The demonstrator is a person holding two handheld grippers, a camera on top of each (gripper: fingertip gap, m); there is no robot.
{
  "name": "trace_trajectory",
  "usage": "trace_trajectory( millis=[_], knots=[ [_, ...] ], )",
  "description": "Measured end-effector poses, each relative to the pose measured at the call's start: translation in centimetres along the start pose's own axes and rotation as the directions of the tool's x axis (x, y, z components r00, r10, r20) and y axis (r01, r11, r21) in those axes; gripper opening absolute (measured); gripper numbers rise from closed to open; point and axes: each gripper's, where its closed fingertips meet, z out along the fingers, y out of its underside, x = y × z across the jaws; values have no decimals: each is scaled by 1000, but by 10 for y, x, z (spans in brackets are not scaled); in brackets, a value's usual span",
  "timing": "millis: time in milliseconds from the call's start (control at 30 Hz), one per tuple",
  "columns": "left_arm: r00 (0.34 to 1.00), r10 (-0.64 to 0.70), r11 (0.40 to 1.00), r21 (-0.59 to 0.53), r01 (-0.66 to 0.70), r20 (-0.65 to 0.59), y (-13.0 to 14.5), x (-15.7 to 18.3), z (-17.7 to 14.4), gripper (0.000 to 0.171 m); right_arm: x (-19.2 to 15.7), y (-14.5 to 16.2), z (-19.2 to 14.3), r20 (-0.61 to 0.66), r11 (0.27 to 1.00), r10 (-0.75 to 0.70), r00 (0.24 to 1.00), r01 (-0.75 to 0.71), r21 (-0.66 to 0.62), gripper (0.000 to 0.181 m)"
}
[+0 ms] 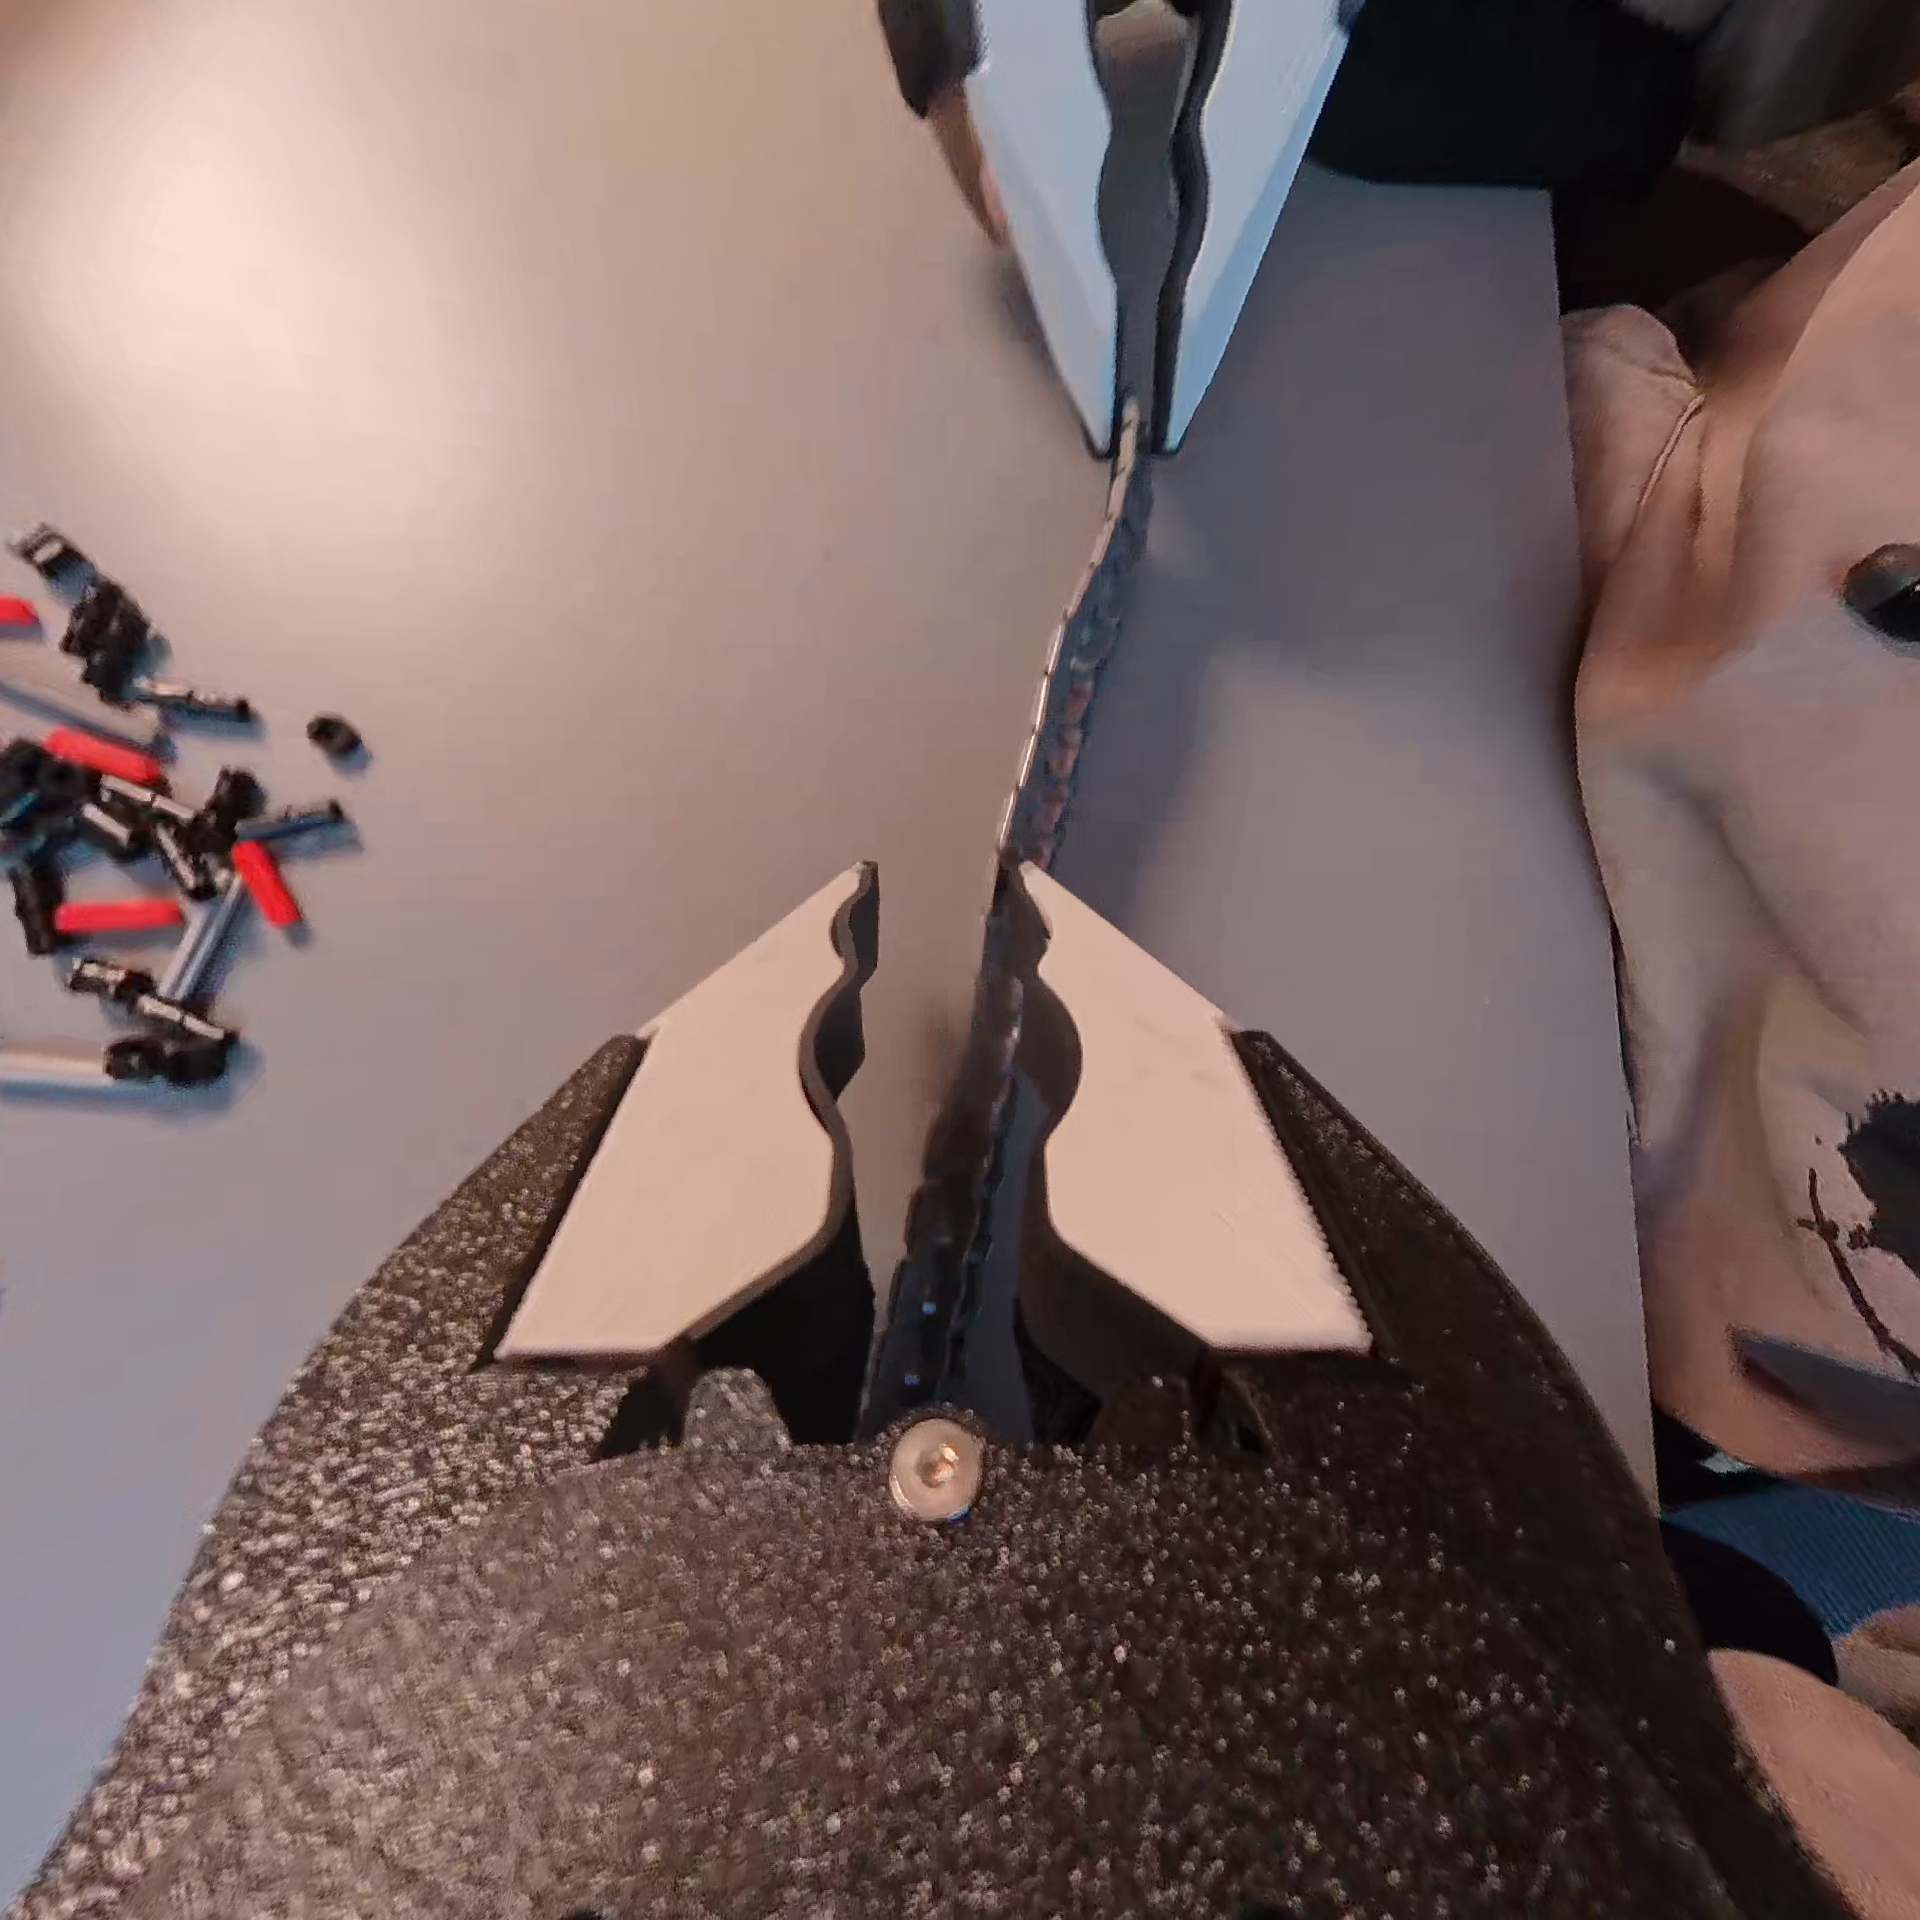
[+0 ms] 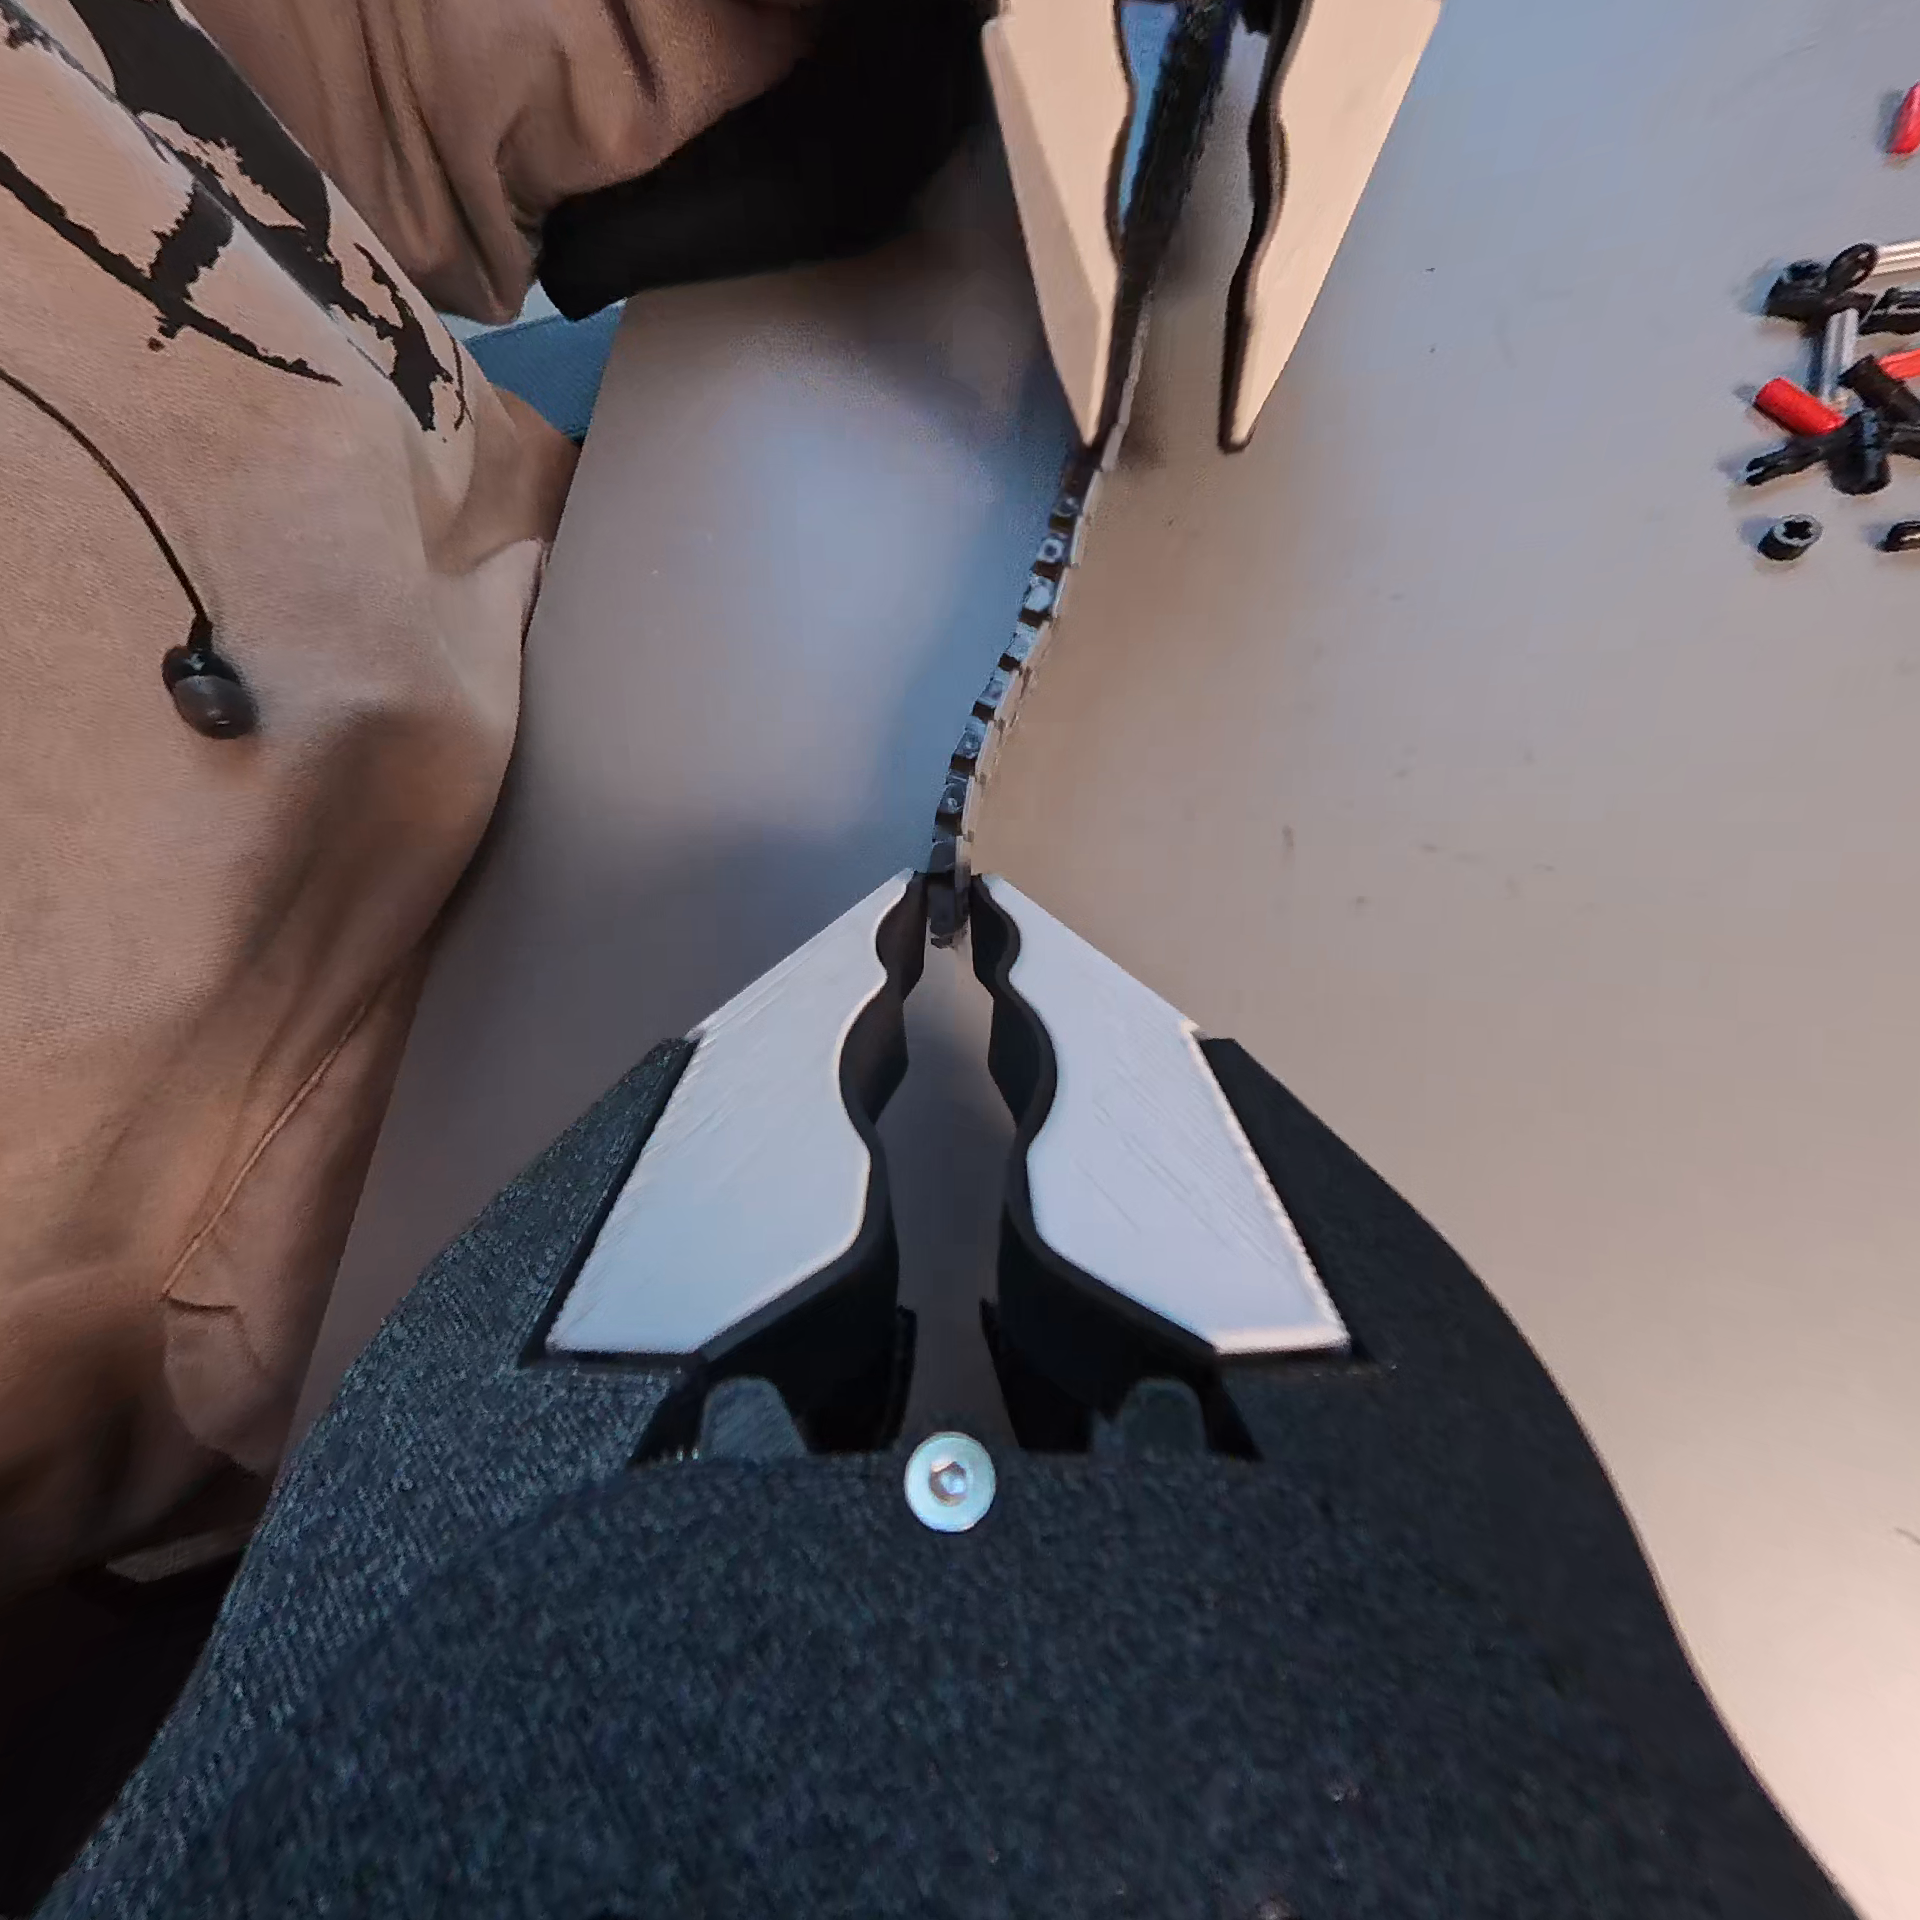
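A black linked plastic chain [image 1: 1070,675] stretches above the grey table [image 1: 520,416] between my two grippers, which face each other. My left gripper [image 1: 945,873] is open; the chain runs between its fingers, lying against the right finger's inner face and reaching back to the gripper body. My right gripper [image 1: 1135,442], at the top of the left wrist view, is shut on the chain's far end. In the right wrist view my right gripper [image 2: 945,899] pinches the chain [image 2: 997,696] at its fingertips, and the left gripper [image 2: 1164,442] stands open around the other end.
A loose pile of small black, red and grey plastic parts [image 1: 135,831] lies on the table to the left; it also shows in the right wrist view [image 2: 1839,395]. A person in a tan sweatshirt [image 2: 208,831] sits close against the table edge [image 1: 1600,935]. My hands' fingertips stand some 11 cm from each other.
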Motion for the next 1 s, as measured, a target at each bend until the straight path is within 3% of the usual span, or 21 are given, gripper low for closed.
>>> trace_trajectory(
  millis=[133,267,400,500,700,867,1000],
  knots=[
    [997,-63,997,-42,61,-44,17,1,-13,21,0,5,-6,24,1000,16,1000,-16,-4,5],
    [998,-61,997,-40,61,-4,23,-5,-26,19,6,8,-11,11,999,47,999,-47,8,5],
    [999,-28,986,164,36,-46,-17,5,-37,30,4,1,-2,14,999,30,999,-30,17,5],
    [993,15,948,316,23,-117,-55,23,-25,29,5,-5,4,-3,1000,3,1000,-3,18,5],
    [984,86,987,144,-64,-156,-56,48,41,27,-4,-10,14,32,999,-30,999,29,34,5],
    [987,80,995,73,-71,-139,-48,45,57,9,-5,-8,13,44,999,-25,999,24,35,5],
    [985,19,998,65,-8,-171,-47,45,53,8,-4,-8,12,51,999,-6,999,4,43,5]
  ],
)
